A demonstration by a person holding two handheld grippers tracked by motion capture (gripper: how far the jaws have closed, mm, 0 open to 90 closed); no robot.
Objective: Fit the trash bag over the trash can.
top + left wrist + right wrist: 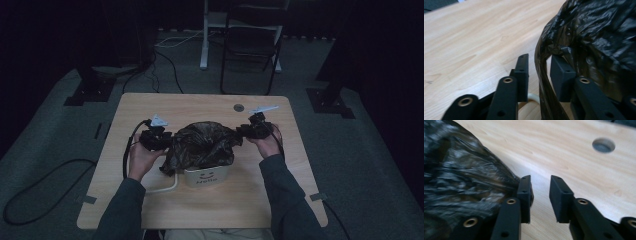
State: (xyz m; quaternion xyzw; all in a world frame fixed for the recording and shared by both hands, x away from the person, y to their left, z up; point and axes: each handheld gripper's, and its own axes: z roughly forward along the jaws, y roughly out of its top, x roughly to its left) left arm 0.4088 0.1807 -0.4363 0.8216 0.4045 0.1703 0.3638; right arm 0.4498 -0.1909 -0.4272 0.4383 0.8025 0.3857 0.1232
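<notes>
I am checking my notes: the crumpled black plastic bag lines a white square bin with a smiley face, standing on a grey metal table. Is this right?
Not fully. The table is light wood, not grey metal, as the high view shows. The crumpled black plastic bag does line the white square bin with a smiley face.

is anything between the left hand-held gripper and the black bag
Nothing visible is. In the left gripper view, the bag's edge already runs up between the open jaws of the left hand-held gripper, with bare table beside it. The pads do not appear to press on the plastic.
</notes>
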